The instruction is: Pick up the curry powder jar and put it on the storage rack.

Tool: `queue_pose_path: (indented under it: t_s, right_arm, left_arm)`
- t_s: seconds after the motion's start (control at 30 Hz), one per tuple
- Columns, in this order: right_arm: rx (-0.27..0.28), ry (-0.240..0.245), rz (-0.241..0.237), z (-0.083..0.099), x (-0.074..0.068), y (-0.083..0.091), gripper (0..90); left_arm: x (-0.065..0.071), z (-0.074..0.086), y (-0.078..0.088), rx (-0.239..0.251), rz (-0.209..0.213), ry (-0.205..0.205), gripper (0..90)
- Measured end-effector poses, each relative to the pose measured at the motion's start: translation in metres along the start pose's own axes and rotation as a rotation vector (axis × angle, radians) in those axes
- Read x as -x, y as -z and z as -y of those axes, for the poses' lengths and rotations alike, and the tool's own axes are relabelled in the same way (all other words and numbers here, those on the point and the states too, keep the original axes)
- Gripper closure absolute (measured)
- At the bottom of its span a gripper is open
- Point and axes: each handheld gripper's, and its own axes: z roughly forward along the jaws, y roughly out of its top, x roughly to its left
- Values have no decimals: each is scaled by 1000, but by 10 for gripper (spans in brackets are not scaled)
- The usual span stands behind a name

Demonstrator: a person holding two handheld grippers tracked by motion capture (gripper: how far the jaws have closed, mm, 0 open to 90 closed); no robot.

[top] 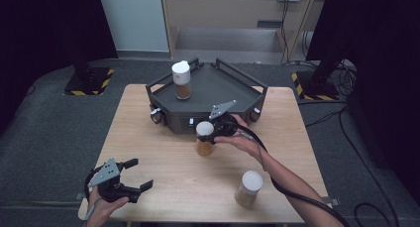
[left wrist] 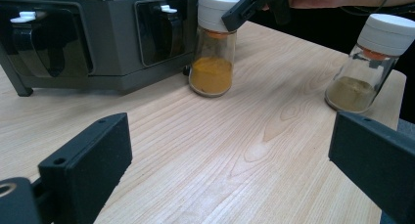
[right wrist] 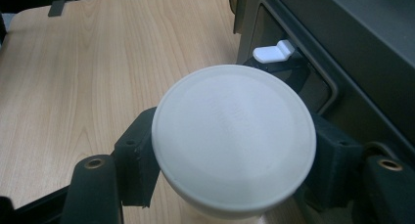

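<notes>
Taking the grey tray (top: 208, 90) as landmark: the left gripper (top: 141, 175), jaws apart and holding nothing, sits well in front of it near the tabletop's (top: 163, 157) front-left edge, bare wood between. Just before the tray's front wall stands the orange-spice jar (top: 204, 138), its white cap (right wrist: 234, 141) clamped by the right gripper (top: 216, 129). The left gripper view shows the jar's base resting on the wood. A second jar (top: 248, 188) stands front-right; a third jar (top: 182, 80) stands in the tray.

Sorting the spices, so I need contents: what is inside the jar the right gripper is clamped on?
The jar holds orange-yellow powder in its lower part, clear glass above. The right gripper clamps its white cap, which hides the inside from above.
</notes>
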Motion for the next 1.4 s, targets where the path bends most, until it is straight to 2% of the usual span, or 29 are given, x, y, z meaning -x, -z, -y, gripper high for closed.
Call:
queue_pose_path:
  t_s: [0.1, 0.3, 0.53, 0.7, 0.97, 1.27, 1.4]
  right_arm:
    - [2, 10, 0, 1, -1, 1, 335]
    - [0, -5, -18, 0, 0, 5, 336]
    - [21, 18, -33, -6, 0, 22, 336]
    - [17, 41, -45, -17, 2, 37, 336]
    - [31, 38, -68, -30, 8, 56, 337]
    - [28, 57, -65, -49, 9, 70, 337]
    - [21, 46, -63, -57, 9, 75, 337]
  left_arm:
    - [0, 0, 0, -2, 1, 0, 14]
    - [0, 0, 0, -1, 1, 2, 14]
    - [0, 0, -1, -4, 3, -1, 14]
    - [0, -1, -1, -4, 4, 0, 14]
    - [0, -1, -2, -8, 6, -1, 14]
    - [0, -1, -2, -10, 6, -1, 14]
    - [-1, -1, -2, -11, 7, 0, 15]
